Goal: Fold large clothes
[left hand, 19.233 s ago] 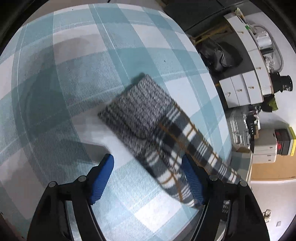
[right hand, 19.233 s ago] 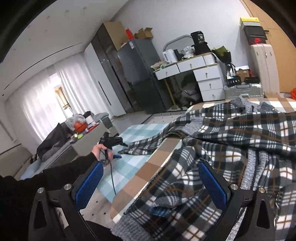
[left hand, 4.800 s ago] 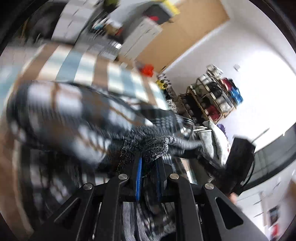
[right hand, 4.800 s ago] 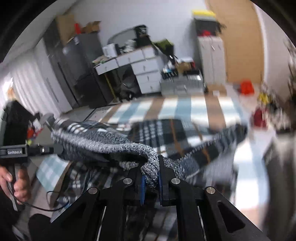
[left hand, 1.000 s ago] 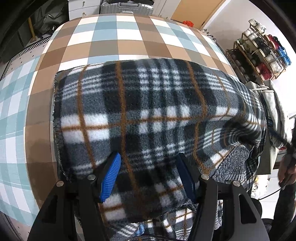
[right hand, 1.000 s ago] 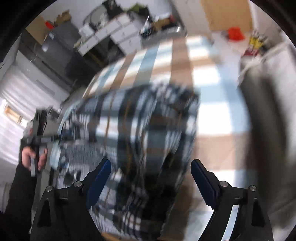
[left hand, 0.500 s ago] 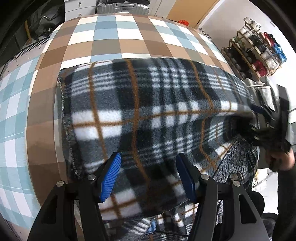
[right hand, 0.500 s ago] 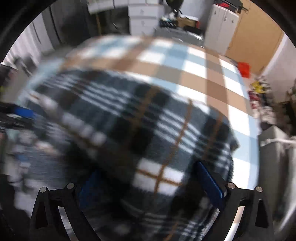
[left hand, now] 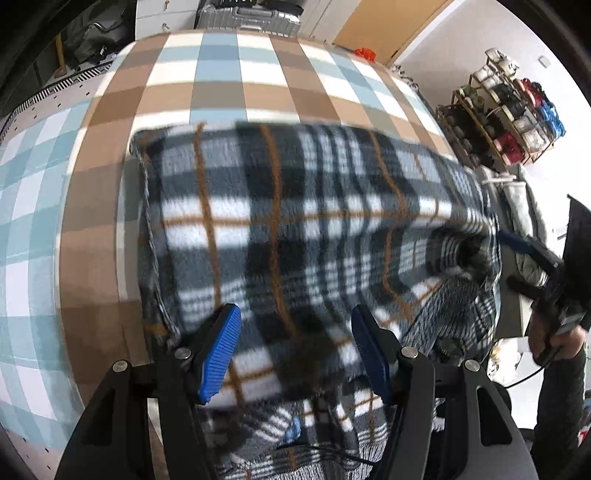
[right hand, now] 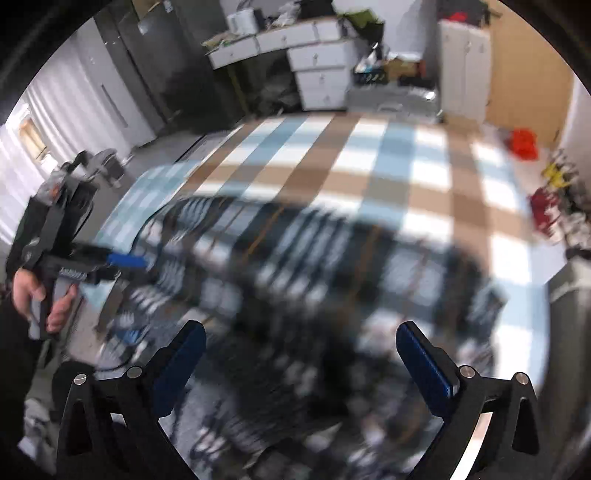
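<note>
On the checked brown, blue and white bed cover (left hand: 229, 74) the plaid fleece garment (left hand: 295, 221) lies spread flat, black, white and grey with thin orange lines, taking up most of the near half of that cover. Garment's left edge straight and parallel to the cover's checks; its right side bunched, with a grey knit part (left hand: 436, 317) showing at the near right corner. Beyond the garment the cover lies bare up to its far edge. Past that far edge: a silver suitcase (left hand: 251, 14) on the floor. Off the garment's right side: a shoe rack (left hand: 513, 122) against the white wall.

Left tool (left hand: 295, 347): blue pads spread partway, hovering over the garment's near edge, no cloth pinched between them. Right tool (right hand: 301, 363): jaws opening, pads wide apart above the garment's near right part, nothing between them; this view is motion-blurred. Right tool also visible from the left wrist view at the garment's right edge, a hand (left hand: 554, 343) on its grip.
</note>
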{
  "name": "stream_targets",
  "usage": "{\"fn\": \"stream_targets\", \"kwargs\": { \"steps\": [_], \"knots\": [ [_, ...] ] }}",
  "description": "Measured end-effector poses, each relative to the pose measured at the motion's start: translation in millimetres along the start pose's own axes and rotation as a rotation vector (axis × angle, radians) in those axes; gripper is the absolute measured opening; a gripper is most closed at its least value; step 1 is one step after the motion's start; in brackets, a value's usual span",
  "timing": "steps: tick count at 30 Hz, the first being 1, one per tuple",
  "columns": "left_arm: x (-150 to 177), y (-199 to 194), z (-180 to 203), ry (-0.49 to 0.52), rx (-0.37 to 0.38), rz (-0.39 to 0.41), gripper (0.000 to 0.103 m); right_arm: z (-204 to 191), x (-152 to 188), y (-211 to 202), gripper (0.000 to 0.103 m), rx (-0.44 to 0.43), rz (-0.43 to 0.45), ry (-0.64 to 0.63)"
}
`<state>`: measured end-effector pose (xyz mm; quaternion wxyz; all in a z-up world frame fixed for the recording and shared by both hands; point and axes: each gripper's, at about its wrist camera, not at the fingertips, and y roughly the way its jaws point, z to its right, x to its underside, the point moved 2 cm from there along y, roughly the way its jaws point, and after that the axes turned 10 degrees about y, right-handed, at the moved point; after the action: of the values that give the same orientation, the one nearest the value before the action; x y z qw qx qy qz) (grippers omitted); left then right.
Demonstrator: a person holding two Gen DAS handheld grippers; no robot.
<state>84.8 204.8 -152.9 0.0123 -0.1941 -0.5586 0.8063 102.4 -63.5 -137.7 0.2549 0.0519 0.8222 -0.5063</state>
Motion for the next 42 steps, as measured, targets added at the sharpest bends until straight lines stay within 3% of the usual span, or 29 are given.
{"fn": "stream_targets", "kwargs": {
  "steps": [2, 4, 5, 7, 11, 14, 17, 19, 21, 23, 25, 27, 32, 35, 39, 42],
  "knots": [
    [8, 9, -4, 0.015, -0.010, -0.001, 0.057, -3, 16, 19, 0.103, 0.045, -0.039, -0.017],
    [14, 13, -8, 0.000, -0.003, 0.018, 0.057, 5, 33, 47, 0.103, 0.236, -0.103, -0.002],
    [17, 10, -8, -0.013, -0.005, 0.030, 0.057, 9, 42, 58, 0.103, 0.290, -0.130, 0.014],
    [22, 2, -4, -0.024, -0.034, 0.025, 0.057, 9, 51, 53, 0.103, 0.260, -0.086, 0.051],
    [30, -16, 18, 0.060, -0.089, 0.014, 0.057, -4, 52, 29, 0.103, 0.245, -0.047, 0.029],
    [29, -24, 28, 0.057, -0.030, 0.049, 0.057, -17, 31, 8, 0.103, 0.218, 0.040, 0.025],
    [15, -14, 34, 0.023, 0.011, 0.054, 0.057, -20, 4, 5, 0.103, 0.113, 0.107, 0.109],
    [10, -5, 28, -0.013, 0.010, 0.047, 0.057, -20, -5, 25, 0.103, 0.095, 0.071, 0.149],
    [13, 12, 24, -0.062, 0.018, 0.010, 0.057, -13, -5, 53, 0.103, 0.148, 0.004, 0.163],
    [21, 18, 19, -0.069, 0.030, 0.025, 0.057, -12, 10, 82, 0.103, 0.207, -0.100, 0.147],
    [27, 14, 17, -0.047, 0.044, 0.039, 0.057, -14, 24, 81, 0.103, 0.215, -0.082, 0.086],
    [35, 9, 15, -0.020, 0.046, 0.034, 0.057, -12, 34, 75, 0.103, 0.223, -0.129, 0.077],
    [38, 3, 19, 0.070, -0.018, -0.016, 0.057, -28, 53, 71, 0.103, 0.321, -0.199, -0.106],
    [28, -9, 26, 0.107, -0.039, -0.042, 0.057, -30, 39, 48, 0.103, 0.287, -0.177, -0.086],
    [-10, -46, 34, 0.125, 0.044, 0.045, 0.057, -21, -13, 6, 0.103, 0.288, -0.029, -0.065],
    [-39, -59, 33, 0.130, 0.012, 0.102, 0.057, -3, -56, -6, 0.103, 0.238, 0.041, 0.045]
  ]
}}
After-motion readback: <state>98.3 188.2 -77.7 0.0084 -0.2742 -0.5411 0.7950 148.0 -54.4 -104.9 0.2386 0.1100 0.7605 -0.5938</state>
